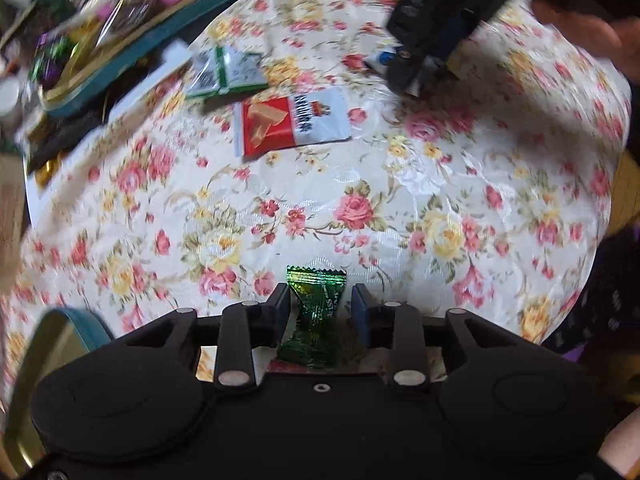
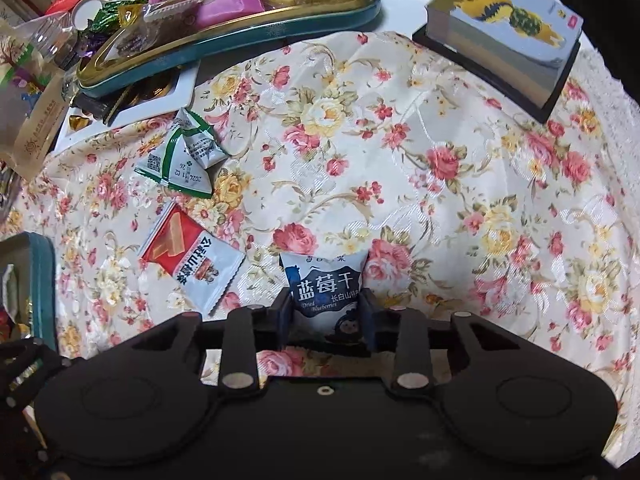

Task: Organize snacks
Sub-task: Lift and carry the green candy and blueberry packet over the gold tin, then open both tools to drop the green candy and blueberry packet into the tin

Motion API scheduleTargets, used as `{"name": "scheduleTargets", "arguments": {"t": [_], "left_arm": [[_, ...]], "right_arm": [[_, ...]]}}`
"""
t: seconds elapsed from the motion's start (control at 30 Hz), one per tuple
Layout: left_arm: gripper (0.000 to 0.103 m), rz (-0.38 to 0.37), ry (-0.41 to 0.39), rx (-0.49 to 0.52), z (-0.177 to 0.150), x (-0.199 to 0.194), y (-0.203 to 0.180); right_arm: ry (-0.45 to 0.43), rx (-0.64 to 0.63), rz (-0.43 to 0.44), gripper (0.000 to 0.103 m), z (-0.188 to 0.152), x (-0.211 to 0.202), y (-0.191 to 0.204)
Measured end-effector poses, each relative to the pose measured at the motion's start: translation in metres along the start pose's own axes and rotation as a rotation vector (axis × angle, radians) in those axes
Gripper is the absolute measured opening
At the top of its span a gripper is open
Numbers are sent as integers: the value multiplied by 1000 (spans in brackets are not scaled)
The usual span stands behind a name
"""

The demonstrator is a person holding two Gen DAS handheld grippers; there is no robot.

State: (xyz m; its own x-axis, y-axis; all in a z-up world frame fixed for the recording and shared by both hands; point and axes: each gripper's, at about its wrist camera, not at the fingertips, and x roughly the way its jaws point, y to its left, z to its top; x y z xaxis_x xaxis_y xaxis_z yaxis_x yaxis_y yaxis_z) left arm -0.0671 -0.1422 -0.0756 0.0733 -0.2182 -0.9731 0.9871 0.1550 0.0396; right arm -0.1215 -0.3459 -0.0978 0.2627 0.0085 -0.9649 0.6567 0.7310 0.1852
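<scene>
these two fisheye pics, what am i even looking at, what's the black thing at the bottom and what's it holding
The black shape at the bottom of each picture is a hand-held gripper with two fingers; a person carries one in each hand. Each has a camera looking forward along its fingers, so one picture is from the left gripper, the other from the right gripper.

Both look down on a floral tablecloth. A green foil candy sits between the left fingers, which stand slightly apart from it. The right fingers are closed on a blue-and-white dried blueberry packet.

Loose on the cloth lie a red-and-white snack packet and a green-and-white triangular packet. Behind them is a teal tin tray piled with sweets, and a boxed item to the right.
</scene>
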Motion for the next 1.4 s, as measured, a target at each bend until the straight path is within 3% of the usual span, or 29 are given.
{"name": "scheduleTargets", "arguments": {"t": [0.07,0.13,0.33,0.43,0.6,0.8,1.13,1.4], "left_arm": [[35,-31,23,-110,2,1,10],[35,-15,39,-197,2,-1,18],[35,5,9,-431,-4,-35,46],[35,61,-26,-538,-14,-58,65],[35,153,-87,-710,-37,-89,105],[36,209,-127,-919,-83,-115,156],[41,449,-105,-1035,-142,-131,200],[42,425,-115,-1128,-159,-141,211]], "right_arm": [[5,31,16,36,0,-4,-5],[6,66,26,36,-1,-9,-9],[-16,158,65,36,-3,-26,-7],[-38,180,96,36,-5,-37,5],[-85,132,140,36,-5,-53,54],[-114,19,230,36,-7,-63,143],[-51,-251,354,36,-48,-49,281],[-23,-397,375,36,-76,-35,323]]}}
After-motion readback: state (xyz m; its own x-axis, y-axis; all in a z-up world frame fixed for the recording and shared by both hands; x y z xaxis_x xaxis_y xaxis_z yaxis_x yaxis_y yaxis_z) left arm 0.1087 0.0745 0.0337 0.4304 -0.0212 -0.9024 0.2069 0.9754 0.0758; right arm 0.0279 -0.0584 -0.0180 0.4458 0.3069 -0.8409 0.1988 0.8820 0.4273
